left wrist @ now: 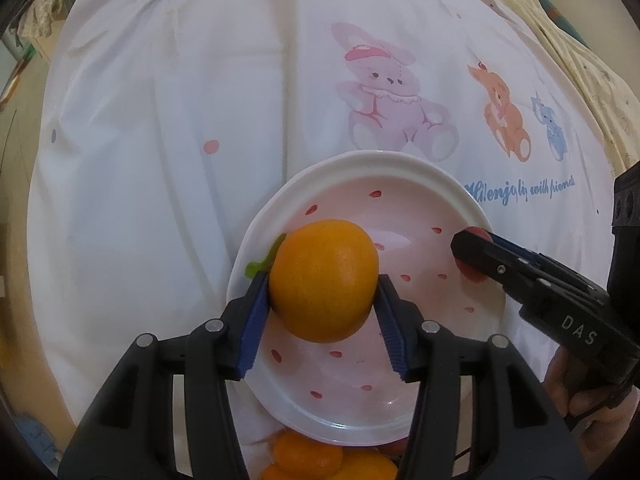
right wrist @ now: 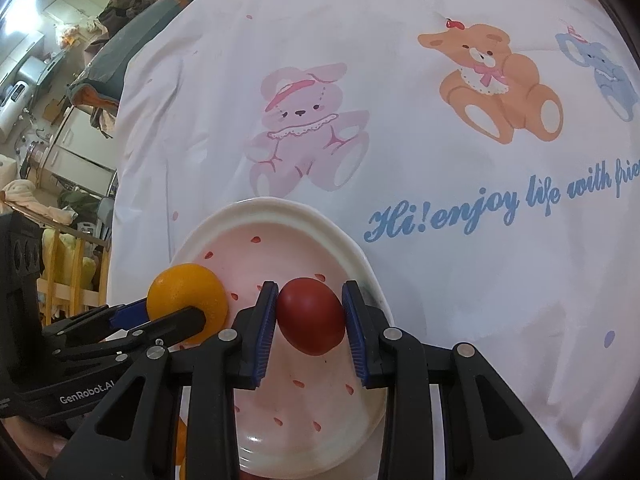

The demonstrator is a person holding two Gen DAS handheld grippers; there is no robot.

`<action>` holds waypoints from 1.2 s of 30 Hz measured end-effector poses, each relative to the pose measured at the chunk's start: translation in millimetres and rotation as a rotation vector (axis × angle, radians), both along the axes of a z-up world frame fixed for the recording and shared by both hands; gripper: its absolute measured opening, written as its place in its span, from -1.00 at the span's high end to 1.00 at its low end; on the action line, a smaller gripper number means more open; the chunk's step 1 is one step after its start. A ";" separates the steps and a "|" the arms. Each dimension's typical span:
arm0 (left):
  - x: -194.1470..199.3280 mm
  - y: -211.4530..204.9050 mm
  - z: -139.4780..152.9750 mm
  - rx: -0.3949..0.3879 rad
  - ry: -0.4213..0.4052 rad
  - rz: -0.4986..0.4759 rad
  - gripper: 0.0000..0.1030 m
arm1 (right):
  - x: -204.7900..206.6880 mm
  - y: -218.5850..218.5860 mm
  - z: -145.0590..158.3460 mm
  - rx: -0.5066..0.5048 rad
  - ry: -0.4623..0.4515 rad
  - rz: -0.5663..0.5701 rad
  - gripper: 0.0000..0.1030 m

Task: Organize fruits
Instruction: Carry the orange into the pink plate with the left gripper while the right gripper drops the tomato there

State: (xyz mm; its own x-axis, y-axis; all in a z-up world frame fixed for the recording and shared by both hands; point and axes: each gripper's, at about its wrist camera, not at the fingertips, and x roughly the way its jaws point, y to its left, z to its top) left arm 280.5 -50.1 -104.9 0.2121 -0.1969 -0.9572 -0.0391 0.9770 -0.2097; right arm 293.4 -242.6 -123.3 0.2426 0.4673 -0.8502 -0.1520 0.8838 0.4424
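Note:
A white plate (left wrist: 360, 158) with red speckles lies on a cartoon-print cloth. My left gripper (left wrist: 322, 280) is shut on an orange (left wrist: 324, 280) and holds it over the plate's left half. A green scrap (left wrist: 260, 264) peeks out behind the orange. My right gripper (right wrist: 310, 300) is shut on a round red fruit (right wrist: 310, 316) over the plate's right side (right wrist: 280, 204). From the right wrist view the orange (right wrist: 184, 296) and the left gripper (right wrist: 176, 314) show at the left. Whether either fruit touches the plate I cannot tell.
Several more oranges (left wrist: 304, 456) lie just in front of the plate's near rim. The white cloth (right wrist: 440, 280) with bears and blue writing spreads far and right. A cluttered room with furniture (right wrist: 48, 120) lies beyond the cloth's left edge. A hand (left wrist: 568, 380) grips the right tool.

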 end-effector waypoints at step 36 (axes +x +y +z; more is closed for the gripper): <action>-32.0 4.5 48.8 0.078 -0.161 -0.009 -0.66 | -25.7 -27.3 69.6 0.074 -0.166 -0.099 -0.71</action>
